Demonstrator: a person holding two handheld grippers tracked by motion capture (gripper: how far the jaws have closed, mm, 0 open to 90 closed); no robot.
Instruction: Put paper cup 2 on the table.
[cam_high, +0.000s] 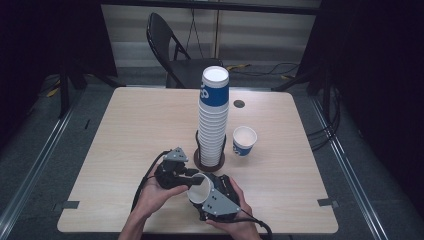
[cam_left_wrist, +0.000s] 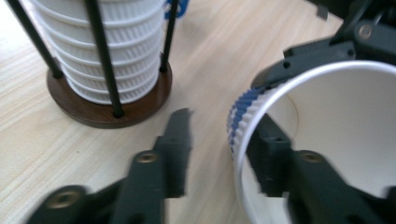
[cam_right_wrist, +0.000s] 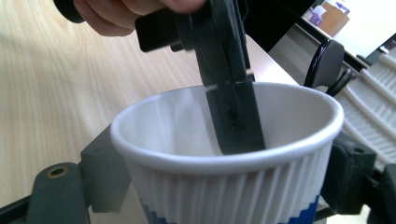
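Gripping paper cup sideways, right gripper, left gripper fingers released astride rim.

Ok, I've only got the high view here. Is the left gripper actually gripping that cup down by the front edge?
Observer: No. The left gripper view shows the left gripper with one jaw inside the cup and the other outside, standing off its wall.
Operator: So what's holding the cup?
Observer: The right gripper. Its own view shows its jaws pressed against opposite sides of the cup's ribbed outside.
Operator: Anything in the cup?
Observer: Just that one jaw. In the right gripper view the inside is otherwise bare white.
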